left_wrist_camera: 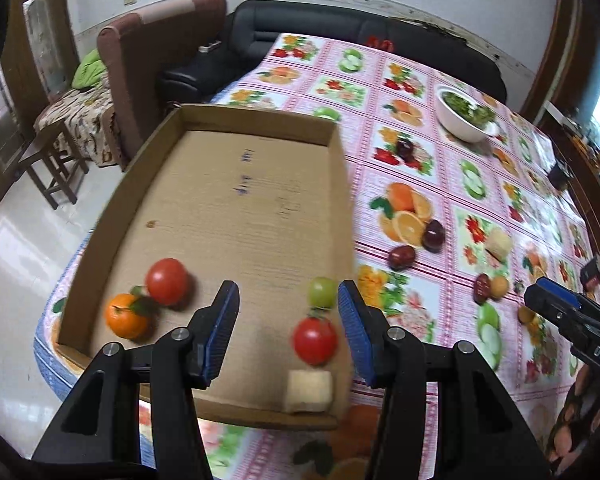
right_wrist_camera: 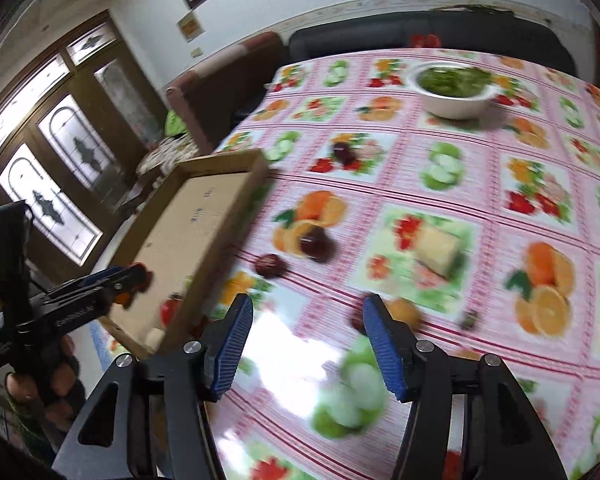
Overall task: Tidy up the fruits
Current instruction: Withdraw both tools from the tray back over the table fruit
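Reference landmark: the cardboard tray [left_wrist_camera: 240,184], which sits on the worktop [left_wrist_camera: 440,312] at its left edge. All positions below are given relative to the tray, taken left to right

Inside the tray, near-left corner: an orange [left_wrist_camera: 126,316] touching a red tomato [left_wrist_camera: 167,281]. Inside the tray, along its right wall: a green fruit [left_wrist_camera: 322,291], a second red tomato [left_wrist_camera: 314,341] just nearer than it, and a pale cut block [left_wrist_camera: 309,391] in the near-right corner

The left gripper [left_wrist_camera: 288,332] hangs over the near end of the tray. Its jaws stand moderately open with nothing between them

Right of the tray, loose on the worktop: two dark red fruits [left_wrist_camera: 434,235] just beside the right wall, a second pale block [left_wrist_camera: 499,244] further right, and a dark fruit with a small yellowish fruit [left_wrist_camera: 500,286] beside it. A white bowl of greens [left_wrist_camera: 466,114] stands well beyond the tray's far-right corner

The right gripper [right_wrist_camera: 308,344] is over the worktop, right of the tray – jaws partly open, nothing held. The wrist view is blurred

Procedure, as judged for the step in hand – fetching the next loose fruit:
1. Select one piece; the yellowish fruit [right_wrist_camera: 404,312] lies closest ahead of the right jaws
2. Centre it between the pads before closing, since round fruit is likely to roll
3. Disregard printed fruit on the cloth
4. Deposit in bare tray floor, clear of the left gripper
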